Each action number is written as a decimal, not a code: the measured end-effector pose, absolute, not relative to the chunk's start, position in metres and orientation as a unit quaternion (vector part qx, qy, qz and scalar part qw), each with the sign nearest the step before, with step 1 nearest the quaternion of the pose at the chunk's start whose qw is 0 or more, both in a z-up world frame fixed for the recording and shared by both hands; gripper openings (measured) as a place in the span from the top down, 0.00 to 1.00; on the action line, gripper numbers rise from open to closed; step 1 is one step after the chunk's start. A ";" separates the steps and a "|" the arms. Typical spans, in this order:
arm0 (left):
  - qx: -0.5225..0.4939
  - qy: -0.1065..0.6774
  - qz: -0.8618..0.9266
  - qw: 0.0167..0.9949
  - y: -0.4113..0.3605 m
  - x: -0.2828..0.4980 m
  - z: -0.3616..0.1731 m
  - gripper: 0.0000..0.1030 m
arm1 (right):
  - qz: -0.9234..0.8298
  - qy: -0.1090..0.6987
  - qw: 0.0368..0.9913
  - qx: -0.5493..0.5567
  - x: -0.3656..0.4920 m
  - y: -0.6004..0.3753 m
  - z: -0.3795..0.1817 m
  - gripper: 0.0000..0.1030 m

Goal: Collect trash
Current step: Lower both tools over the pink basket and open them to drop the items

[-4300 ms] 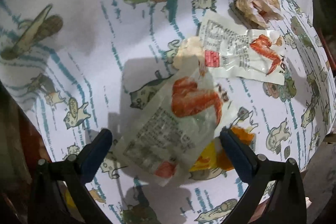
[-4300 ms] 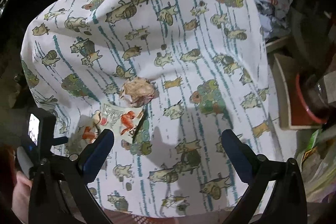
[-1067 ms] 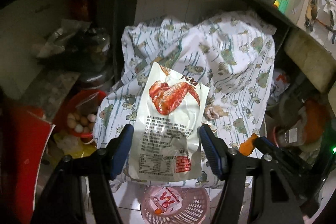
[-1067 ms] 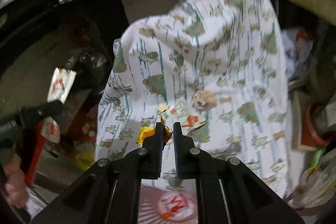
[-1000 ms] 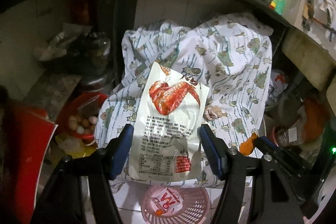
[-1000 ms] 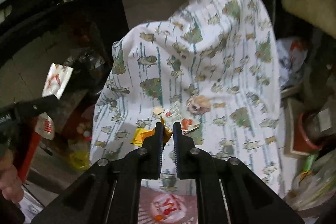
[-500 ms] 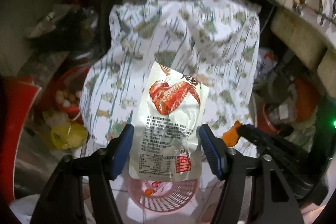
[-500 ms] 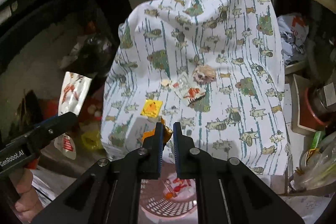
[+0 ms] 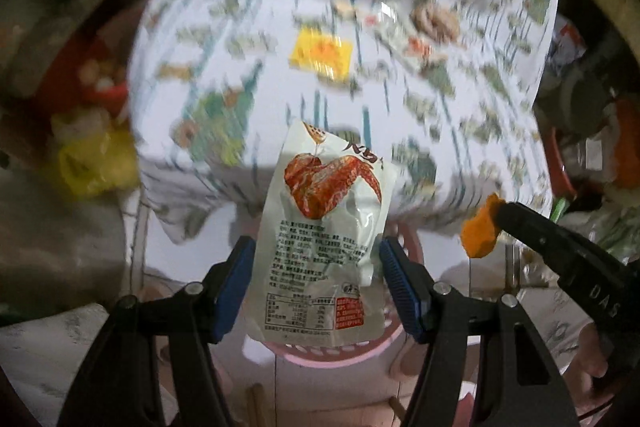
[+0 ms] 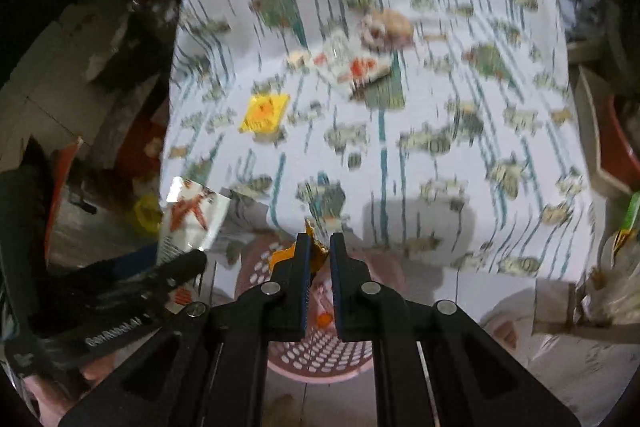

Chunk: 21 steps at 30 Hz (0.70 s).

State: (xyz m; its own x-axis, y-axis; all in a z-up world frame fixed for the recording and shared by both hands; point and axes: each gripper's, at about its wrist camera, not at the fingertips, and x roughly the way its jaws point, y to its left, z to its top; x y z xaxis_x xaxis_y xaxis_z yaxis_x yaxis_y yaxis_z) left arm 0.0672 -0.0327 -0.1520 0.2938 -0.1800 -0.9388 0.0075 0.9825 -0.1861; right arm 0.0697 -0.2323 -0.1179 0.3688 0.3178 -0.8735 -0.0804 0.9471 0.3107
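Observation:
My left gripper (image 9: 316, 263) is shut on a white chicken-wing wrapper (image 9: 324, 239) and holds it above a pink basket (image 9: 332, 357). My right gripper (image 10: 319, 247) is shut on an orange wrapper (image 10: 286, 255) over the same pink basket (image 10: 320, 359); it also shows in the left wrist view (image 9: 480, 231). On the patterned tablecloth (image 10: 440, 147) lie a yellow packet (image 10: 264, 113), a second chicken-wing wrapper (image 10: 352, 65) and a crumpled tissue (image 10: 386, 23).
The basket stands on the floor in front of the table's near edge. A red bowl (image 9: 100, 83) and a yellow bag (image 9: 96, 159) sit on the floor at the left. Clutter and a red tub (image 10: 616, 139) crowd the right side.
Both grippers have tipped down and moved in over the pink basket, each still holding its wrapper. The table top now fills the upper half of both views.

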 end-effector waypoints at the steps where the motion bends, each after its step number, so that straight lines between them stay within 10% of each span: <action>1: -0.070 0.599 -0.063 0.795 -0.035 0.068 -0.159 0.40 | 0.120 0.561 0.811 0.114 0.071 -0.232 -0.129 0.90; 21: -0.042 0.676 -0.050 0.734 -0.060 0.060 -0.276 0.39 | 0.095 0.625 0.764 0.125 0.080 -0.223 -0.237 0.90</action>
